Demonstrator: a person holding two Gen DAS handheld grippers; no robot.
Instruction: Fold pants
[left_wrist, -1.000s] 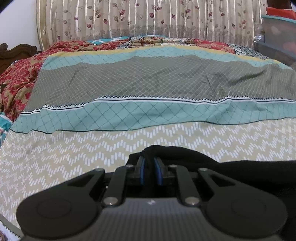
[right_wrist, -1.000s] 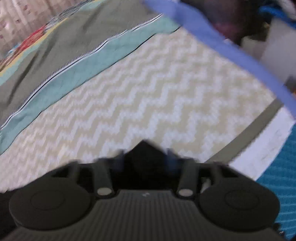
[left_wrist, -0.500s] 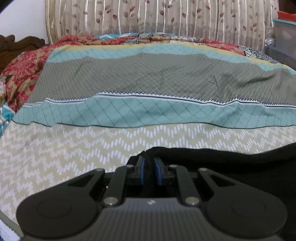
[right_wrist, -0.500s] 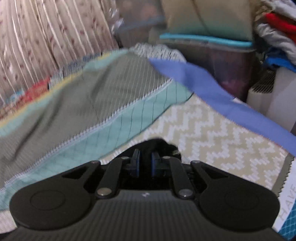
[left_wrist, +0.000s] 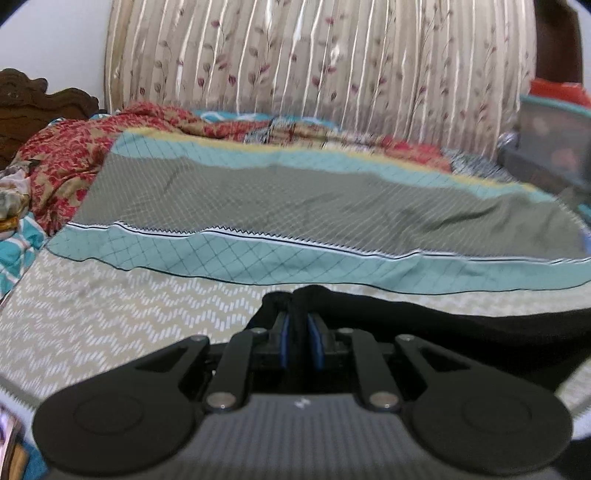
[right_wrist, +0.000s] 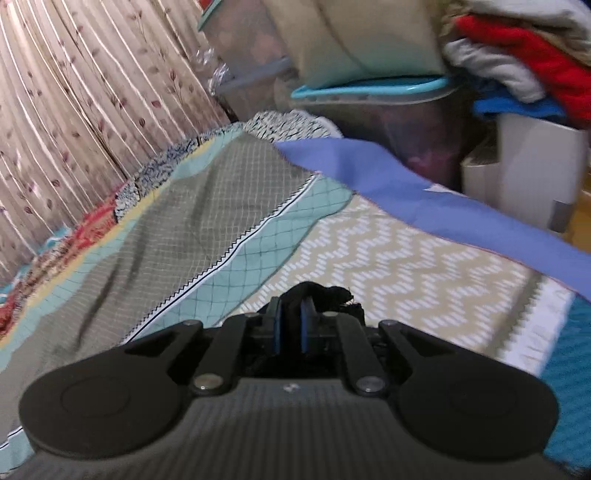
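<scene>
L wrist cam: low over the bed (left_wrist: 258, 206), looks fwd along its jaws, across the bedspread to the curtain (left_wrist: 317, 66) and headboard (left_wrist: 33, 103). R wrist cam: same low height, tilted, faces the bed's far corner and storage boxes (right_wrist: 402, 122). Both views share the grey/teal bedspread bands and curtain.

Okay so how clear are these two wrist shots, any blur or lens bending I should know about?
Left wrist view: the left tongs and black pants read fairly sharp, the curtain and storage bin smear; fisheye bows the bedspread. Right wrist view: the whole scene tilts, the chevron sheet streaks with motion, soft even light, no glare.
</scene>
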